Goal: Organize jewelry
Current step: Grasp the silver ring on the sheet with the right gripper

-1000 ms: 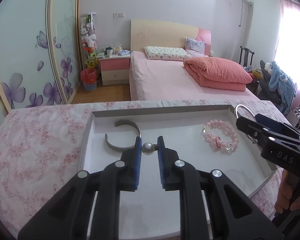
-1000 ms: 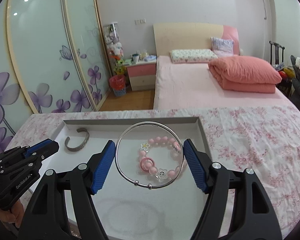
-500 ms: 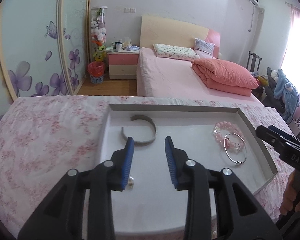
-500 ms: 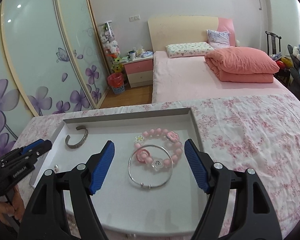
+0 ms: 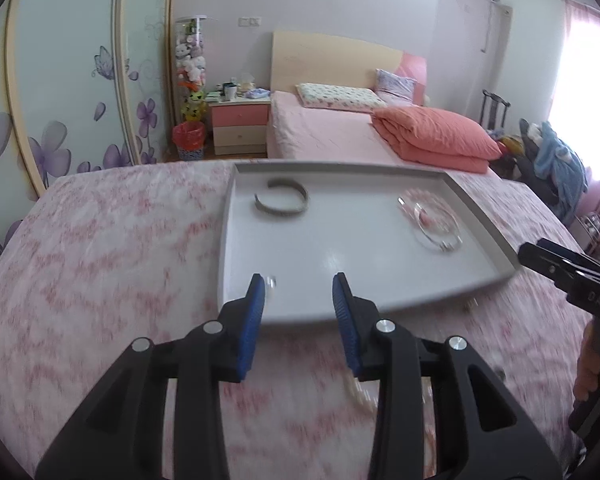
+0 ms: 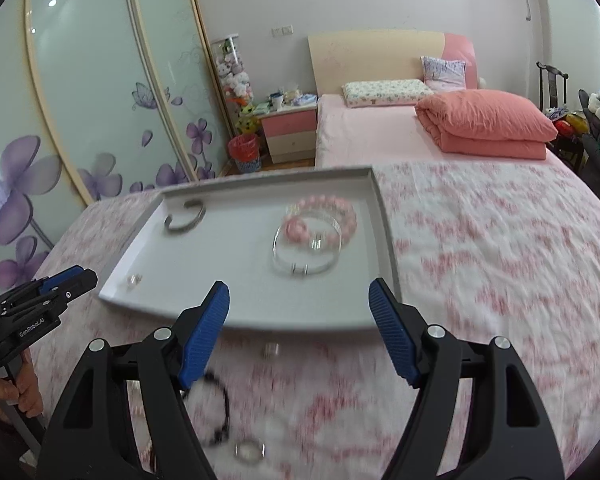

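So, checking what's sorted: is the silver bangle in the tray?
In. The silver bangle lies on the tray floor, overlapping the pink bead bracelet.

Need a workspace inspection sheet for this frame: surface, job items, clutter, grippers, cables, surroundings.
Surface: floral pink cloth under a grey tray.
Job's things: in the tray, silver cuff at far left; pink bead bracelet overlapped by thin silver bangle at right; small pearl piece at near left corner. On the cloth before the tray: black band, small ring-like pieces, blurred.
Clutter: nothing seen.
Grippers: left gripper open, empty; right gripper open, empty.
Cables: nothing seen.
Surroundings: bed, folded quilt, nightstand, red bin, floral wardrobe doors.
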Available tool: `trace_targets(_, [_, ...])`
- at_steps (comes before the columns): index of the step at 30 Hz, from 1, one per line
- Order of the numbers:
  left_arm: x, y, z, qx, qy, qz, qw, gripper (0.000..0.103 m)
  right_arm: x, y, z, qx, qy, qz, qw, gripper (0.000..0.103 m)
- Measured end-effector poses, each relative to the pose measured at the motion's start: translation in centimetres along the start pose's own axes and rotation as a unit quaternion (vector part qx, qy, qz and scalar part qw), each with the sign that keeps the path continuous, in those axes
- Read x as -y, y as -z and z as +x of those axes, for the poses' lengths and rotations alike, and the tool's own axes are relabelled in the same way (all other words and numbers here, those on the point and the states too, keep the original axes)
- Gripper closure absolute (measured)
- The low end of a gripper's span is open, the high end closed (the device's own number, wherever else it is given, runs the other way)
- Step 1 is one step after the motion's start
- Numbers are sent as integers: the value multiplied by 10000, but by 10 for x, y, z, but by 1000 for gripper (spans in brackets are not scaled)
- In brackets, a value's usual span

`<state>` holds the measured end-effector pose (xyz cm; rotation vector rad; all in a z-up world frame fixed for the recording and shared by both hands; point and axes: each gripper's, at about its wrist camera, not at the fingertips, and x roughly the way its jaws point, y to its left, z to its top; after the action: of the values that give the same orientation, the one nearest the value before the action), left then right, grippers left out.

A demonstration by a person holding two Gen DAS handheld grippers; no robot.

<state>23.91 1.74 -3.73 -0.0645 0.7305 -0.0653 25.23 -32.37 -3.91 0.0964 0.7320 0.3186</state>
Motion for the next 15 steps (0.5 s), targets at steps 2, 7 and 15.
trace_targets(2, [6,13,-9,-47,95,75,9999,67,0,12,-5,-115,-10,-49,9999,33])
trace_targets(7, [17,44,-27,-184,363,159,9990,67,-7,43,-13,-421,-44,-213,9989,43])
trace_targets(15, [26,74,-36,-380,488,273,9977,62,-18,82,-15,-936,-252,-429,9944,59])
